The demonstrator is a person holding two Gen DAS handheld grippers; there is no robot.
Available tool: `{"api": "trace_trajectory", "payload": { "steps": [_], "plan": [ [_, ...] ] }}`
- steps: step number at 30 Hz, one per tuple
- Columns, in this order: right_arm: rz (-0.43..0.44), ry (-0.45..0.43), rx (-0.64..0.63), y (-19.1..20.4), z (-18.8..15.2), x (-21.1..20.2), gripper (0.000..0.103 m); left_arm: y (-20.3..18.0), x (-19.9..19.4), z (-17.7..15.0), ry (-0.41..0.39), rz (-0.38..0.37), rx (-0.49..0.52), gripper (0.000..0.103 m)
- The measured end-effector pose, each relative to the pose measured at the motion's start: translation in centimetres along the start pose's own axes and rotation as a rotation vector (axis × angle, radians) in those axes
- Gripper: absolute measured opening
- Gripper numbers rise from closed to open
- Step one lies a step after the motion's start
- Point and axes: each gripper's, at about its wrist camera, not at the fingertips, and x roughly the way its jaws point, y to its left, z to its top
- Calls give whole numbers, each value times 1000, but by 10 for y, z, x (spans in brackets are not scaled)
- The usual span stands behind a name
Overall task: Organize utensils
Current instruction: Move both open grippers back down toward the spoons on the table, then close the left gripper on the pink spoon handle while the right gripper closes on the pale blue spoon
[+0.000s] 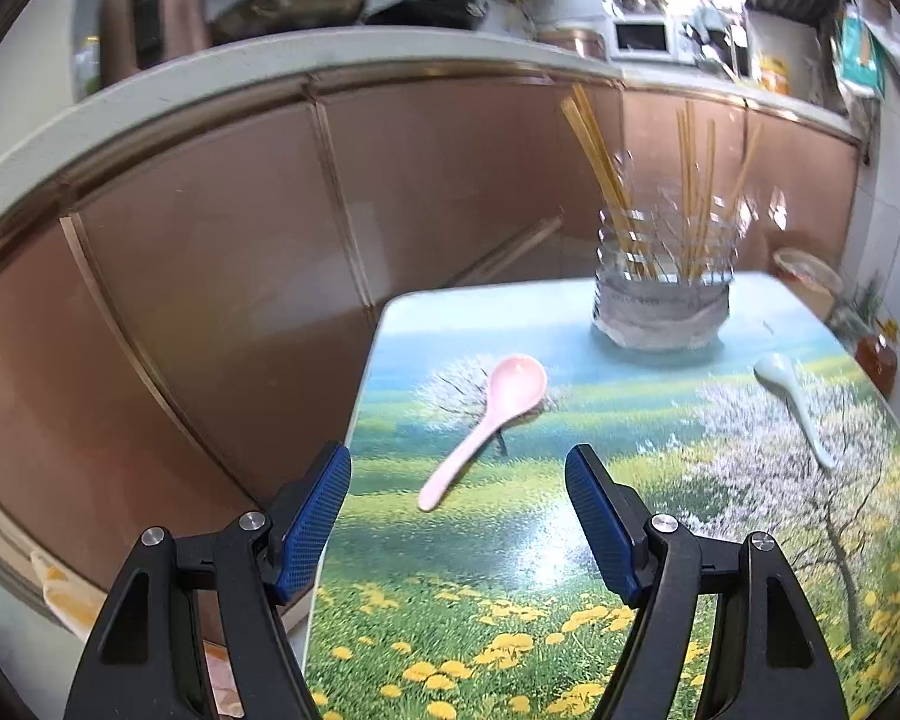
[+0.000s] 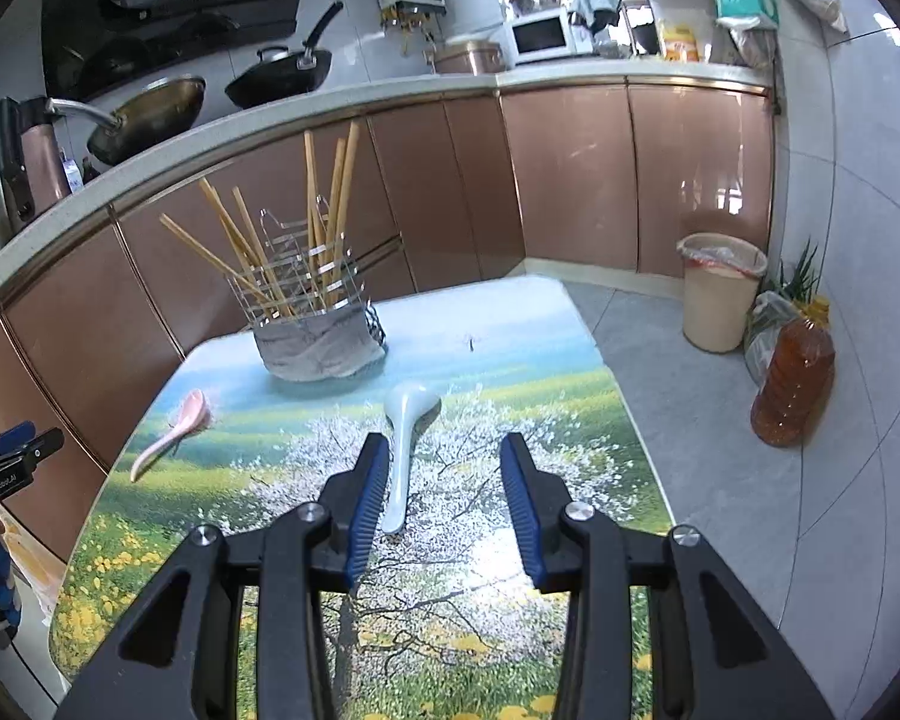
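A pink spoon [image 1: 486, 423] lies on the flower-print table [image 1: 510, 570], bowl end away from me; it also shows in the right wrist view [image 2: 171, 435]. A pale blue spoon [image 1: 795, 402] lies to its right [image 2: 405, 450]. A wire utensil holder [image 1: 663, 288] with wooden chopsticks [image 1: 600, 162] stands at the far end [image 2: 312, 324]. My left gripper [image 1: 457, 474] is open and empty, just short of the pink spoon's handle. My right gripper [image 2: 444, 468] is open and empty, above the table, with its left finger beside the blue spoon's handle.
Brown kitchen cabinets [image 2: 570, 180] run behind the table. A beige waste bin [image 2: 720, 291], an oil bottle [image 2: 795, 384] and bags stand on the grey floor at the right. Pans sit on the counter [image 2: 150, 114]. The left gripper's body shows at the left edge [image 2: 6, 468].
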Motion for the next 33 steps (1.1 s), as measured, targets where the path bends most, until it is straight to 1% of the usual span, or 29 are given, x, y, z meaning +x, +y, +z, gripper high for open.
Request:
{"api": "trace_trajectory", "payload": {
  "steps": [2,5,9,14,18,25,28,33],
  "plan": [
    [5,21,-2,1,2,12,37,-3,15,2,33,-28,29,73],
    [16,54,-8,3,4,30,37,-5,37,4,84,-76,41,73],
    [30,115,-26,7,7,54,37,-2,62,8,126,-91,66,73],
    [38,196,-44,13,4,84,37,4,98,15,197,-132,114,73],
    [45,243,-64,16,2,102,37,5,125,18,259,-171,147,73],
    [69,303,-82,24,8,127,37,-4,156,20,312,-186,198,73],
    [62,329,-92,26,13,139,37,-8,166,21,330,-191,217,73],
    [62,403,-104,30,13,161,37,-18,181,24,362,-194,254,68]
  ]
}}
